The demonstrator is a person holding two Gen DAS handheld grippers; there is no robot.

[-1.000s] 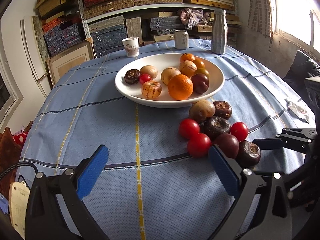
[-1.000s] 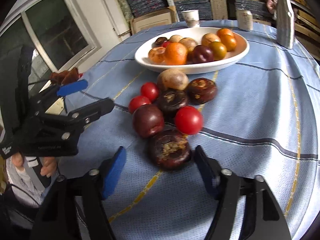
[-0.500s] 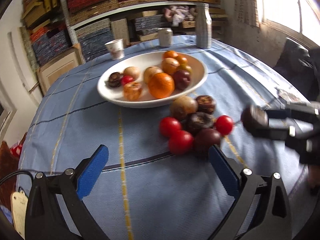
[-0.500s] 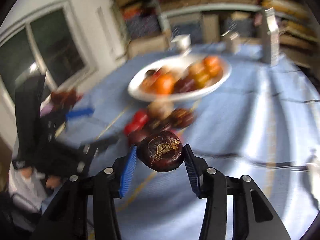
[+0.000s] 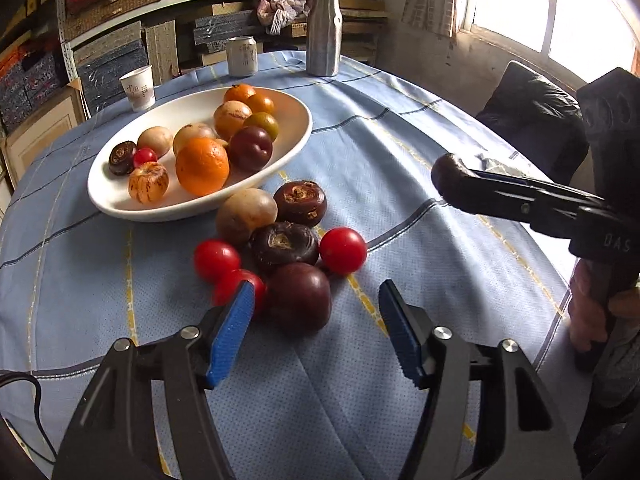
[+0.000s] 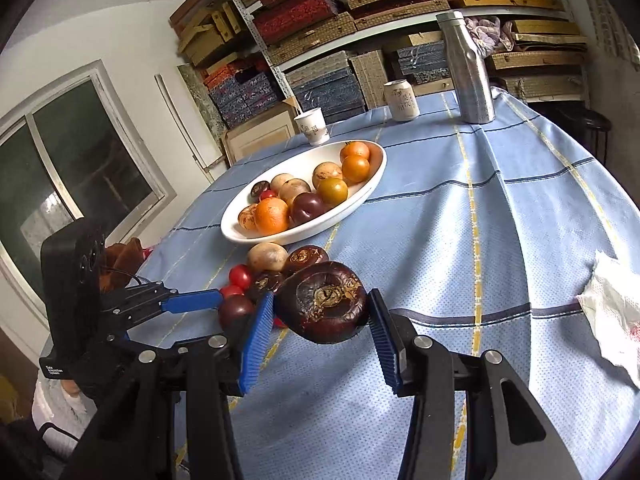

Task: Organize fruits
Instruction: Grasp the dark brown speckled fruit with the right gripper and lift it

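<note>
A white oval bowl (image 5: pixel 296 136) (image 6: pixel 372 184) holds several fruits, among them an orange (image 5: pixel 202 166). In front of it a loose cluster lies on the blue cloth: a tan fruit (image 5: pixel 246 216), two dark water chestnuts (image 5: pixel 300 202), red tomatoes (image 5: pixel 342 250) and a dark plum (image 5: pixel 298 296). My left gripper (image 5: pixel 316 328) is open, low over the cloth, with the plum just ahead between its blue pads. My right gripper (image 6: pixel 320 330) is shut on a dark water chestnut (image 6: pixel 322 308) (image 5: pixel 446 174) and holds it above the table, right of the cluster.
A paper cup (image 5: pixel 138 88), a can (image 5: pixel 242 56) and a metal bottle (image 5: pixel 324 30) stand at the table's far edge, before shelves of boxes. A crumpled tissue (image 6: pixel 612 312) lies on the cloth at the right. A dark chair (image 5: pixel 532 116) stands beyond the table's right edge.
My right gripper closed on the nearest water chestnut and lifted it off the cloth. My left gripper moved in towards the cluster, and its jaws now bracket the plum.
</note>
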